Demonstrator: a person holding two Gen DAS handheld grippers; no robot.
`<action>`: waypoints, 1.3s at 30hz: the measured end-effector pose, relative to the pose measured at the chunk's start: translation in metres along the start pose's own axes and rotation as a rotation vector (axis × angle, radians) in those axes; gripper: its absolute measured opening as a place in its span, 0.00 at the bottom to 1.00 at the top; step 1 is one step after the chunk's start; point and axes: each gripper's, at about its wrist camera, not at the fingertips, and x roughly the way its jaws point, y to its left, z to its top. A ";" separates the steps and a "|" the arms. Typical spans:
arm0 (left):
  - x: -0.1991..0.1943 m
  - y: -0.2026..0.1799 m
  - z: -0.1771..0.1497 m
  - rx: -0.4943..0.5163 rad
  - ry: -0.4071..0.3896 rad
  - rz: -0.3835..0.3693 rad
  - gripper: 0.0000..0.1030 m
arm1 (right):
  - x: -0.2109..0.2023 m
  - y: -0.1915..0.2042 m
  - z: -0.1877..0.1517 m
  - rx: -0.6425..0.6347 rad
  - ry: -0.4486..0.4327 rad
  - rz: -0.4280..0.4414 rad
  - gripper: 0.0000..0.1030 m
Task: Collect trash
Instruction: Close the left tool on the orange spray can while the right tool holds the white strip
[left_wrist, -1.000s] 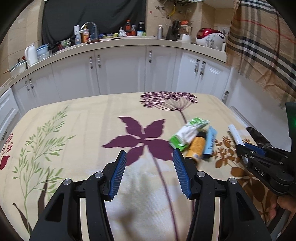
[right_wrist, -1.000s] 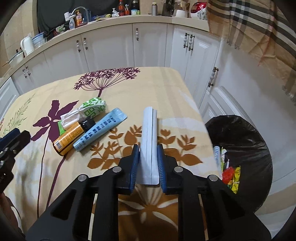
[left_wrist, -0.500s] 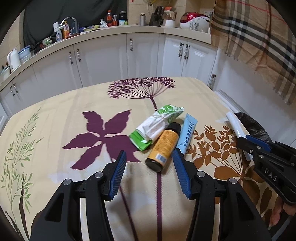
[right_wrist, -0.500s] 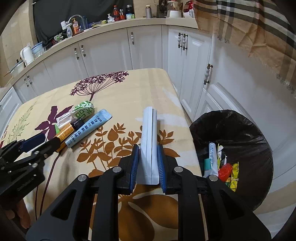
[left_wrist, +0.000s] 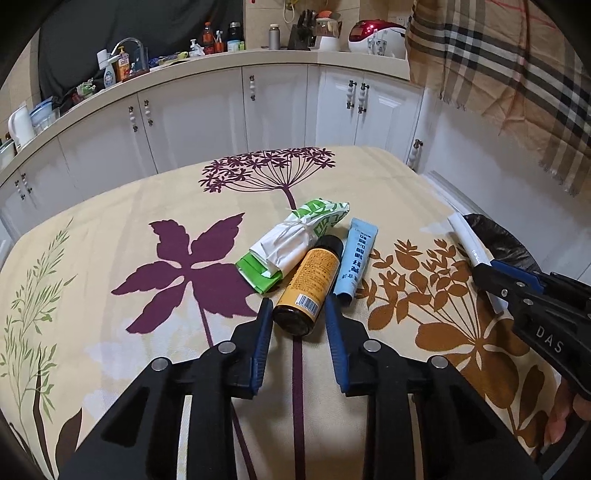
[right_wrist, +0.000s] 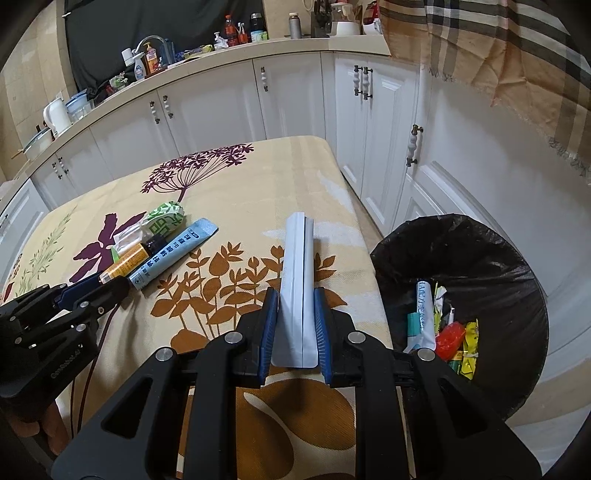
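Near the desk's (left_wrist: 110, 229) right edge, right gripper (right_wrist: 295, 325) fingers clamp a white packet (right_wrist: 297, 273) beside the bin (right_wrist: 480, 243); left gripper (left_wrist: 297, 325) fingers, just closing, flank the orange bottle (left_wrist: 308, 284) without touching it.

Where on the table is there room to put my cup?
Free: the tablecloth left of the purple leaf, and the far end by the purple flower. Crowded: the middle, where green packet, orange bottle and blue tube lie together.
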 end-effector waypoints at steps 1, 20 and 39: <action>-0.001 0.000 -0.002 -0.002 0.004 -0.004 0.29 | 0.000 0.000 -0.001 -0.002 0.001 0.000 0.19; 0.008 0.000 0.000 -0.001 0.034 -0.021 0.26 | -0.005 0.007 -0.003 -0.019 0.002 -0.003 0.19; -0.034 0.002 -0.009 -0.029 -0.082 -0.010 0.24 | -0.027 0.004 -0.006 -0.020 -0.048 -0.011 0.19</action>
